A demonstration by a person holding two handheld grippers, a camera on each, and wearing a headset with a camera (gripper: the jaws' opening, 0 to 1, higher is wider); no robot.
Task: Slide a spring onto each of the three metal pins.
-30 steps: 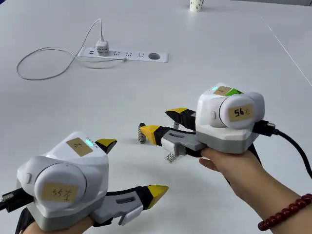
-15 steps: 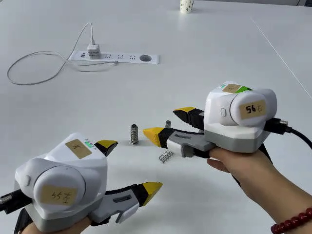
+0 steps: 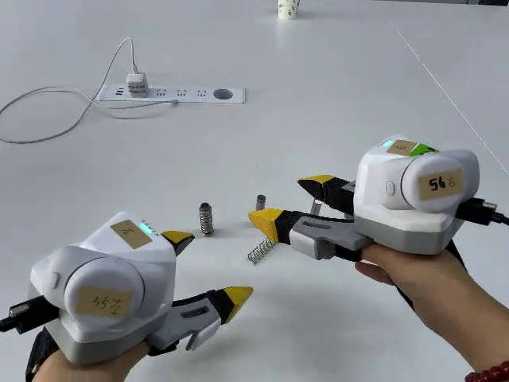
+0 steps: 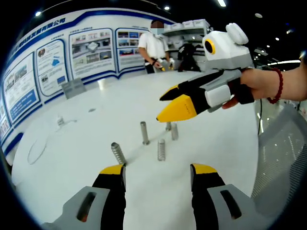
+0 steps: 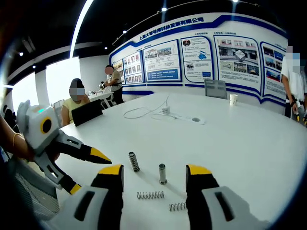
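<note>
On the white table a metal pin wearing a spring (image 3: 206, 219) stands upright, and a bare pin (image 3: 260, 202) stands to its right. A loose spring (image 3: 260, 251) lies in front of them. A third metal piece (image 3: 316, 207) shows between the jaws of my right gripper (image 3: 280, 200), which is open and holds nothing. My left gripper (image 3: 208, 267) is open near the front edge, apart from the parts. The right gripper view has the sprung pin (image 5: 134, 161), bare pin (image 5: 163, 173) and two loose springs (image 5: 150, 195) (image 5: 177, 206). In the left gripper view the sprung pin (image 4: 117, 153) is nearest.
A power strip (image 3: 171, 94) with a plugged charger and a white cable lies at the back left. A paper cup (image 3: 289, 8) stands at the far edge. People stand and sit beyond the table (image 5: 268, 143). A mesh chair back (image 4: 283, 158) is close on the right.
My right gripper has drawn back to the right, away from the sprung pin, still open. The left gripper has hardly moved. The head camera has shifted.
</note>
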